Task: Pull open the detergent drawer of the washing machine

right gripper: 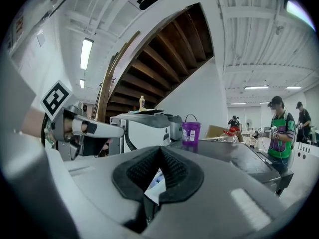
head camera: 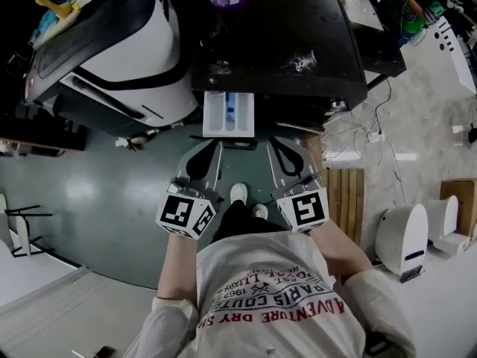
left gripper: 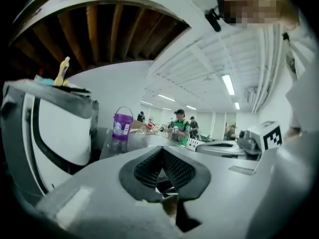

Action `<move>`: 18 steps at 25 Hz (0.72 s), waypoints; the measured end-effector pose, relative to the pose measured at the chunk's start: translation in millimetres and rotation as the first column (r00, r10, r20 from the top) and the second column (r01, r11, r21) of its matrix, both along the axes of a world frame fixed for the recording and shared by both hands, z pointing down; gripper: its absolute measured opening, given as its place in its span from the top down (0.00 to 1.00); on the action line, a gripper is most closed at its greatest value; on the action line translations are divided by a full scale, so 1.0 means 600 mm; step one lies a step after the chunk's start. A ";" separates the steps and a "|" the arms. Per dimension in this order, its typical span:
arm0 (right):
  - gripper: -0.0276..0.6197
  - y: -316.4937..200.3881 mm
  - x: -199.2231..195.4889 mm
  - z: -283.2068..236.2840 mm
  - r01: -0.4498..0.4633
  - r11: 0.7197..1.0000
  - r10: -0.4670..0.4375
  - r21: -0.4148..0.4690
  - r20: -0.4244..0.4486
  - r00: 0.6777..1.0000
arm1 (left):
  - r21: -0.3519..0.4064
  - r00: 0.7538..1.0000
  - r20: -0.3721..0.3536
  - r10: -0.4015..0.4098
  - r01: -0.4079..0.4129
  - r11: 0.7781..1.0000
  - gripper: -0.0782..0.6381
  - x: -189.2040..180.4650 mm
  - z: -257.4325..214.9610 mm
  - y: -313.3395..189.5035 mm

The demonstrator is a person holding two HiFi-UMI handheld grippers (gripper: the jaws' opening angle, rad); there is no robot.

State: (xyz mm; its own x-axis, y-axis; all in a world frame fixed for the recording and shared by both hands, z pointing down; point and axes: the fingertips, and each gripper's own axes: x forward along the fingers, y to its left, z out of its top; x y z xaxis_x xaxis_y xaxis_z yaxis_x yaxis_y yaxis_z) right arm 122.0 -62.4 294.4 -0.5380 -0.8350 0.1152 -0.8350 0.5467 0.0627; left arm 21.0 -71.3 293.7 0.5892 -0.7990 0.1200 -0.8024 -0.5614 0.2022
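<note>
Dim, dark-cornered fisheye views w/ heavy edge warp, ceiling strip lights (right gripper: 85, 54) bright overhead, near foreground soft.

The pulled-out detergent drawer (head camera: 229, 115) juts from the washing machine (head camera: 298, 43) at upper centre, blocking the way just ahead of the left gripper (head camera: 219, 148) and right gripper (head camera: 273, 145). A white machine (head camera: 127, 43) crowds the upper left. Open floor (head camera: 89, 192) lies at centre left. A wooden pallet (head camera: 344, 200) and cables (head camera: 373, 136) clutter the right.
</note>
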 end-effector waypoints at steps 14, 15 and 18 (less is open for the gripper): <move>0.96 -0.005 0.028 -0.092 -0.017 0.998 0.018 0.055 -0.016 1.000 | 0.136 0.980 0.181 0.079 -0.105 0.985 0.89 0.000 -0.109 -0.005; 0.96 -0.007 0.029 -0.096 -0.015 0.998 0.016 0.060 -0.022 1.000 | 0.134 0.979 0.183 0.084 -0.110 0.985 0.89 0.001 -0.111 -0.006; 0.96 -0.011 0.031 -0.104 -0.008 0.998 0.010 0.062 -0.027 1.000 | 0.133 0.977 0.193 0.094 -0.121 0.984 0.89 0.005 -0.109 -0.012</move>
